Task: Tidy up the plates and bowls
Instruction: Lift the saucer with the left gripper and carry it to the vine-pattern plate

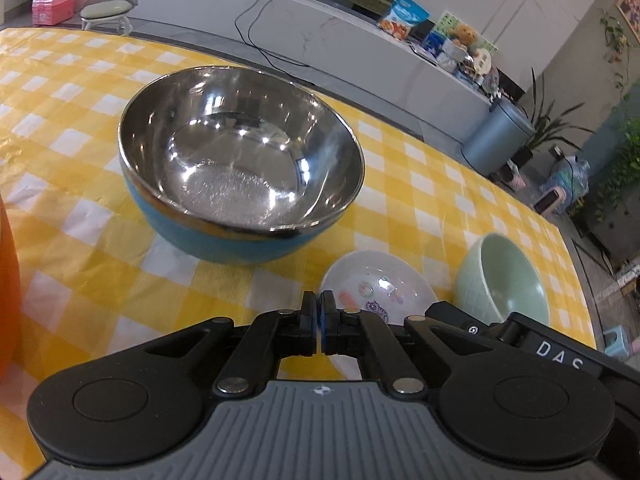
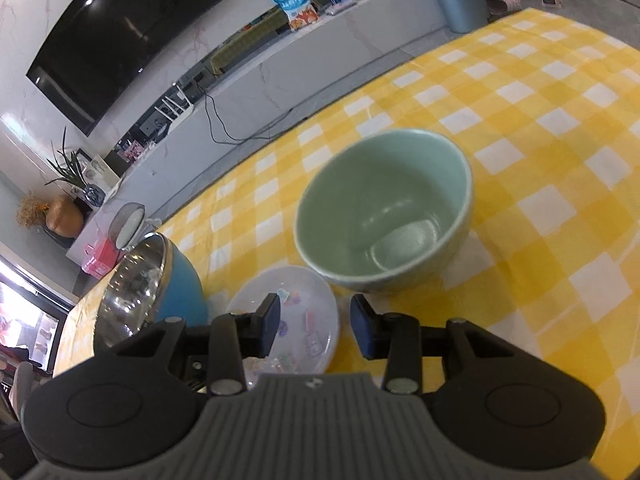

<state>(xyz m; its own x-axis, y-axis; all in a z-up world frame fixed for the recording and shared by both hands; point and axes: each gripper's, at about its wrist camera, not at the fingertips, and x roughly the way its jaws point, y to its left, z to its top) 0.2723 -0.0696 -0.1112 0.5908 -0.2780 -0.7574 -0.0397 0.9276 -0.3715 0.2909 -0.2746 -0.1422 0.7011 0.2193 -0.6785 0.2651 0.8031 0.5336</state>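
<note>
On the yellow-checked tabletop [image 1: 80, 248] stands a steel-lined blue bowl [image 1: 240, 160], upright. Nearer the camera and right of that bowl lies a small white plate with cartoon prints [image 1: 376, 284]; a pale green bowl [image 1: 508, 276] sits just right of it. The left gripper [image 1: 319, 316] hovers over the plate's near edge, pads pressed together on nothing.

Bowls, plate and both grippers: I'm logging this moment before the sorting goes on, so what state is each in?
Blue bowl with steel lining: upright, empty, on the yellow checked tablecloth.
Pale green ceramic bowl: upright, empty.
Small white plate with cartoon prints: flat, nothing on it.
Left gripper: jaws shut, holding nothing.
Right gripper: jaws open, above the plate, holding nothing.
</note>
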